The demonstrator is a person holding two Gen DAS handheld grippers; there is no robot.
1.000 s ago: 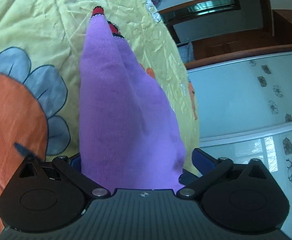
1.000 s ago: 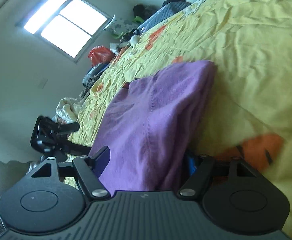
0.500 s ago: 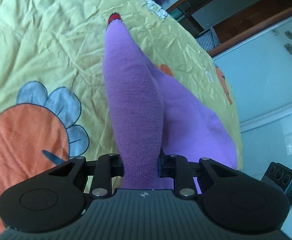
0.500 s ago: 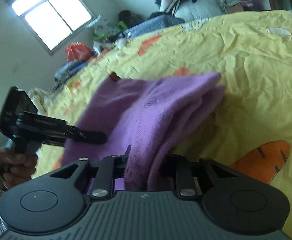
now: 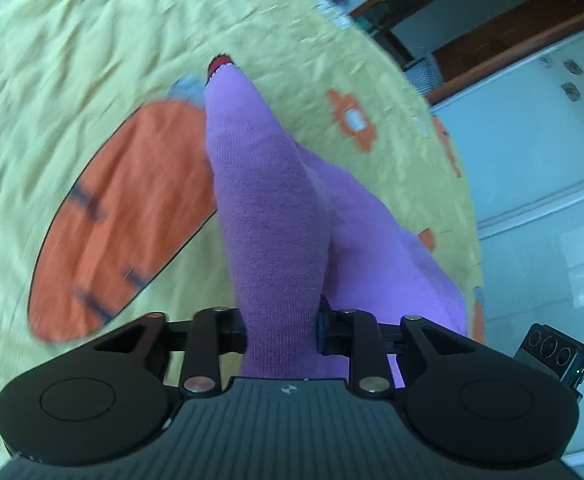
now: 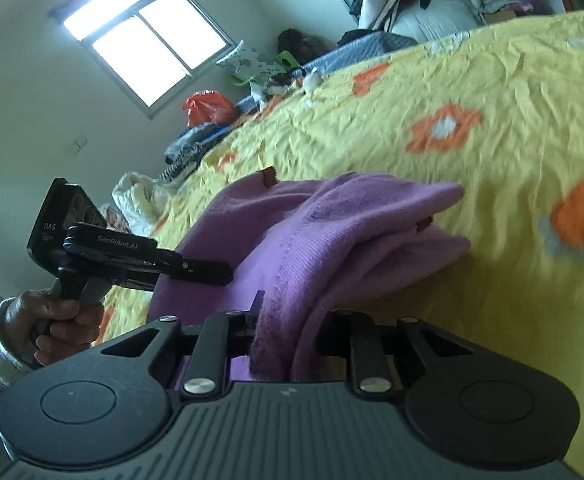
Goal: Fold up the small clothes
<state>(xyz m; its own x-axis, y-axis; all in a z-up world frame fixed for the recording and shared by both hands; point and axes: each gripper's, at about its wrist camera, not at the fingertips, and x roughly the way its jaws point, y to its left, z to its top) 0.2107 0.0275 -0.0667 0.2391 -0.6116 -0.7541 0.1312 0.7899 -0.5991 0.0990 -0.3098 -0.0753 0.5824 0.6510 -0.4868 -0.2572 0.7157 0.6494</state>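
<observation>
Left tool [image 5: 282, 330] and right tool [image 6: 286, 338] each clamp a bunched edge of the purple garment [image 6: 331, 232], lifted partly off the yellow flowered bedspread [image 6: 491, 92], far end draping down.

The garment [image 6: 331, 232] lay on the bedsheet [image 6: 491, 92], its near edge between both grippers; clutter [image 6: 212, 108] sat far left.

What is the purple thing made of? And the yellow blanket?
The purple garment looks like soft knitted fabric, maybe cotton: fine ribbed rows show and it has a matte, slightly fuzzy face. The yellow bedspread looks like thin woven cloth, matte and finely crinkled, with printed orange flowers.
</observation>
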